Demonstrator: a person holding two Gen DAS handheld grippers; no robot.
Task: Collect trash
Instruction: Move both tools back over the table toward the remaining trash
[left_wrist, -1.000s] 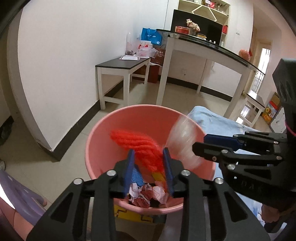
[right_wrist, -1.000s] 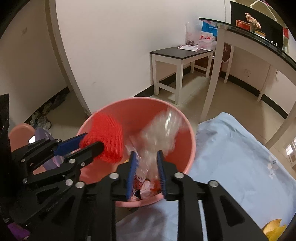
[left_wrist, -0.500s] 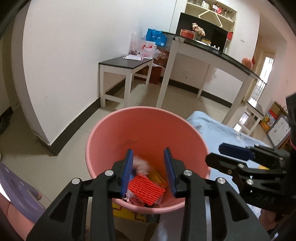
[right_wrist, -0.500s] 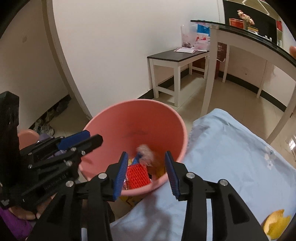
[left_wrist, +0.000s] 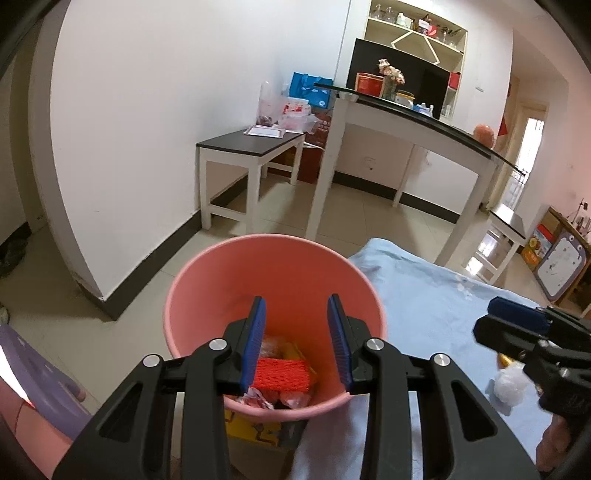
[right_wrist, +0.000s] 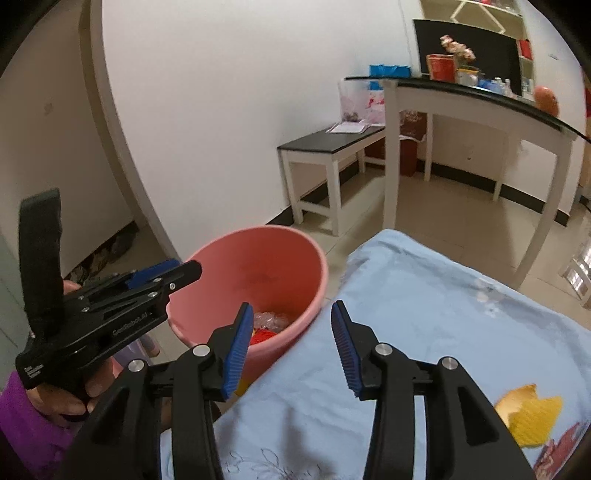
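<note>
- Over the pink bucket, the left gripper is hanging wide, gripping nothing.
- At 6 o'clock inside, red foam netting is lying on crumpled wrappers.
- Right gripper is gaping empty above the blue cloth; yellow peel is sitting at 4 o'clock.

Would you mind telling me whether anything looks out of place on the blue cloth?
Yes: a yellow peel scrap and a crumpled white wad lie loose on the blue cloth, outside the pink bin.
</note>
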